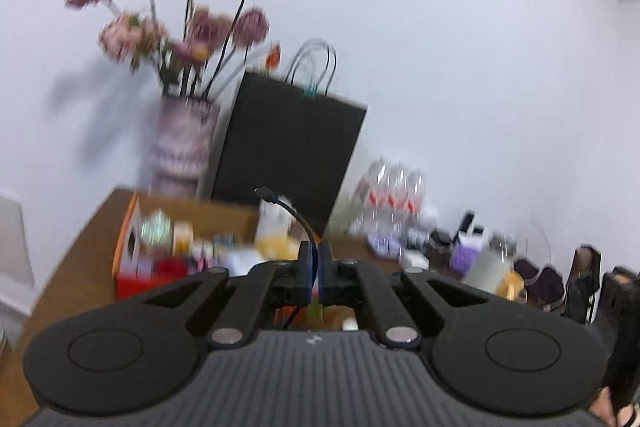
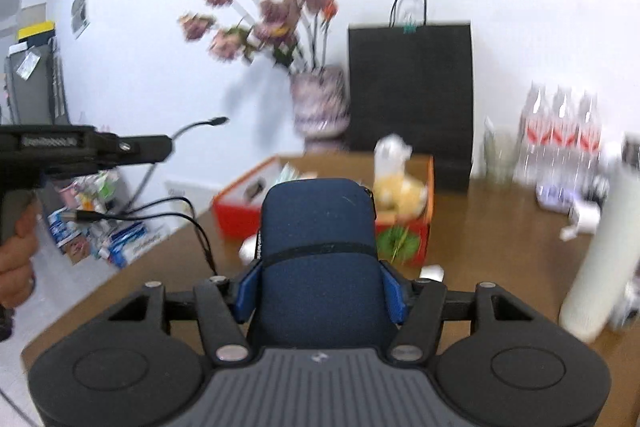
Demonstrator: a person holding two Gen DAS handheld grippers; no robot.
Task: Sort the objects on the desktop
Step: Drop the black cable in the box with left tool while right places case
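Observation:
My left gripper point(image 1: 319, 269) is shut on a black cable point(image 1: 294, 215) whose plug end curls up above the jaws. In the right wrist view the left gripper point(image 2: 168, 147) is held high at the left, with the cable point(image 2: 160, 211) hanging down to the table. My right gripper point(image 2: 320, 291) is shut on a navy blue pouch point(image 2: 320, 251) and holds it above the brown table point(image 2: 500, 227). Beyond the pouch stands an open orange-red box point(image 2: 400, 239) with a yellow plush toy point(image 2: 400, 191) and small items inside.
A vase of pink flowers point(image 2: 320, 107) and a black paper bag point(image 2: 410, 87) stand at the back wall. Water bottles point(image 2: 560, 131) and a white cylinder point(image 2: 600, 259) stand at the right. Small white items point(image 2: 434, 271) lie near the box. Packets point(image 2: 120, 239) lie on the floor at the left.

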